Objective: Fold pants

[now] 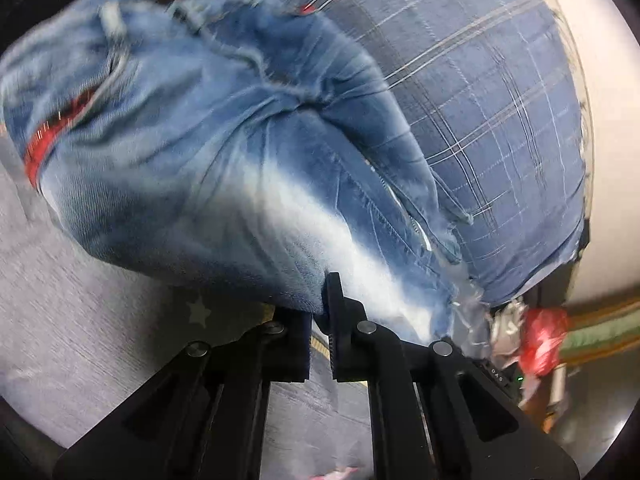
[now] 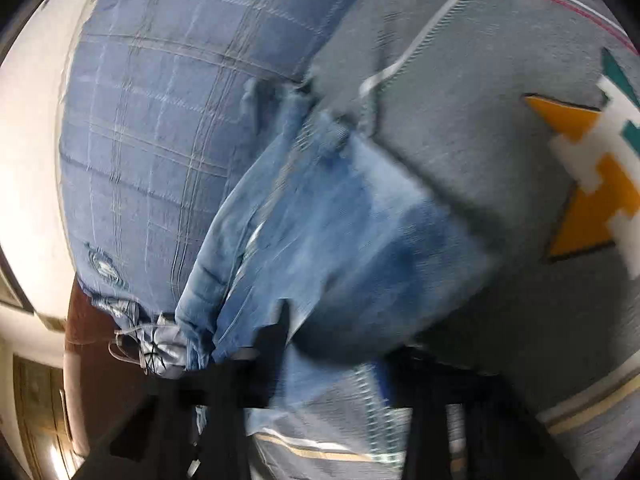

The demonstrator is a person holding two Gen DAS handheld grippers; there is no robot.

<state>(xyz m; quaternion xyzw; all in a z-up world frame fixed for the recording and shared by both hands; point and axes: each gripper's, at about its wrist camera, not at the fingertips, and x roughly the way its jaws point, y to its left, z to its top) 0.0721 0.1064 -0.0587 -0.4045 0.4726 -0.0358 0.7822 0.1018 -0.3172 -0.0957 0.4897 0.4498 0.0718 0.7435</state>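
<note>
Black fingers of the left gripper [image 1: 320, 320] sit closest in the left wrist view, pinched almost together on a fold of the blue jeans [image 1: 192, 152]. Only a thin gap shows between them, and the cloth hangs up and away from the tips. A red strip [image 1: 48, 136] on the jeans is blurry and hard to make out.

Over in the right wrist view, the right gripper [image 2: 280, 352] is dark and smeared. One finger pokes up in front of the jeans [image 2: 340, 232], the other is hidden under the cloth, so I cannot tell how wide it is. Jeans drape right over its tips.

Behind the jeans lies a blue checked blanket [image 1: 500, 120] and a gray blanket [image 2: 460, 120] with orange shapes, cut off at the edge.
</note>
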